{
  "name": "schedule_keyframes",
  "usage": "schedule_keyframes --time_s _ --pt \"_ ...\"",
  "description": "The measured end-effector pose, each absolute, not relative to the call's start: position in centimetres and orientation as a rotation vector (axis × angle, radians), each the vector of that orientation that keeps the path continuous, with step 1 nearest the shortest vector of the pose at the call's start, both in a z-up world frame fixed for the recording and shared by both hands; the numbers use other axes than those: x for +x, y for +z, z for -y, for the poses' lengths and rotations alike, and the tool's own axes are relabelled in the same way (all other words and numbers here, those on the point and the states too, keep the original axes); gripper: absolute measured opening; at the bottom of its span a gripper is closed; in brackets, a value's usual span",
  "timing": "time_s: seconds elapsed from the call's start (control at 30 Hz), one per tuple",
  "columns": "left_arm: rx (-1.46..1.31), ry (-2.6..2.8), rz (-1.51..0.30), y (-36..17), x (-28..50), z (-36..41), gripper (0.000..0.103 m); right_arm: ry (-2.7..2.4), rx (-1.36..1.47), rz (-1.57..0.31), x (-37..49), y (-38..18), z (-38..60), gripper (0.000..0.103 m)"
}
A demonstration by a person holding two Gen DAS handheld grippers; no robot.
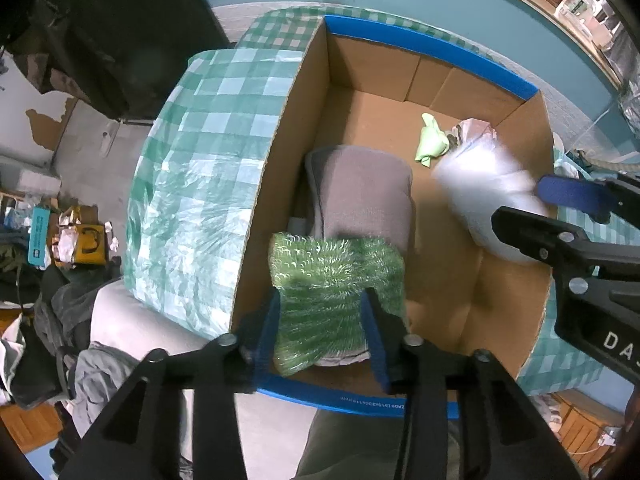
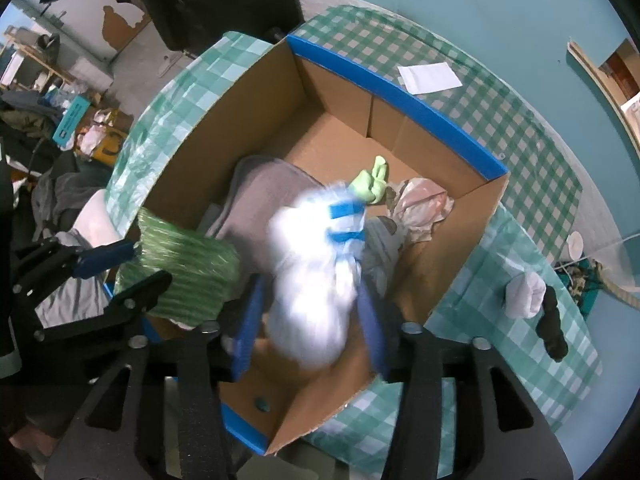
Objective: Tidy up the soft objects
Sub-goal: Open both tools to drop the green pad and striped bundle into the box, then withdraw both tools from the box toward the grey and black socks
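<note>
An open cardboard box [image 1: 432, 46] [image 2: 392, 92] with blue-taped rims stands on the checked table. Inside lie a folded grey cloth [image 1: 368, 188] [image 2: 260, 184], a small light-green cloth [image 1: 432, 140] [image 2: 372, 184] and a crumpled pinkish wrap [image 2: 420, 204]. My left gripper [image 1: 322, 296] [image 2: 150, 262] points down over the box's near-left corner. A fuzzy green cloth [image 1: 336, 280] [image 2: 180, 268] sits between its parted jaws. My right gripper [image 2: 310, 282] [image 1: 520, 204] hangs over the box's right half. A blurred white bundle [image 2: 312, 280] [image 1: 480, 188] with blue stripes is between its jaws, with a gap beside it.
A green-and-white checked cloth [image 1: 208, 140] covers the round table. Outside the box lie a white paper [image 2: 430, 76], a rolled white sock [image 2: 524, 292] and a black sock [image 2: 554, 328]. Clothes and clutter [image 1: 80, 240] fill the floor to the left.
</note>
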State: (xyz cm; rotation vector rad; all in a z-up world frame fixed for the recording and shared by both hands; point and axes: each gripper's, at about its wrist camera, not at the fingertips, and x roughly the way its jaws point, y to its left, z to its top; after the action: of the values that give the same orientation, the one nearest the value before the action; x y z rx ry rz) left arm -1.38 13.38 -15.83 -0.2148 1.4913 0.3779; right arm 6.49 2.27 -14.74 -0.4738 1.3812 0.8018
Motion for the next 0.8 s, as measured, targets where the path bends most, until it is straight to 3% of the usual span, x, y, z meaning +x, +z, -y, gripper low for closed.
schedule_keyframes --time_s 0.23,0.8 --pt "-0.239 0.393 -1.499 -15.9 -1.5 -13.1 0.058 0.782 -0.465 -1.369 6.8 -14.3 -1.3 0.067" --pt "-0.225 0.406 -1.487 -14.8 -0.9 -10.7 0.064 0.766 -0.412 -1.356 7.9 -13.2 2.3 0.067"
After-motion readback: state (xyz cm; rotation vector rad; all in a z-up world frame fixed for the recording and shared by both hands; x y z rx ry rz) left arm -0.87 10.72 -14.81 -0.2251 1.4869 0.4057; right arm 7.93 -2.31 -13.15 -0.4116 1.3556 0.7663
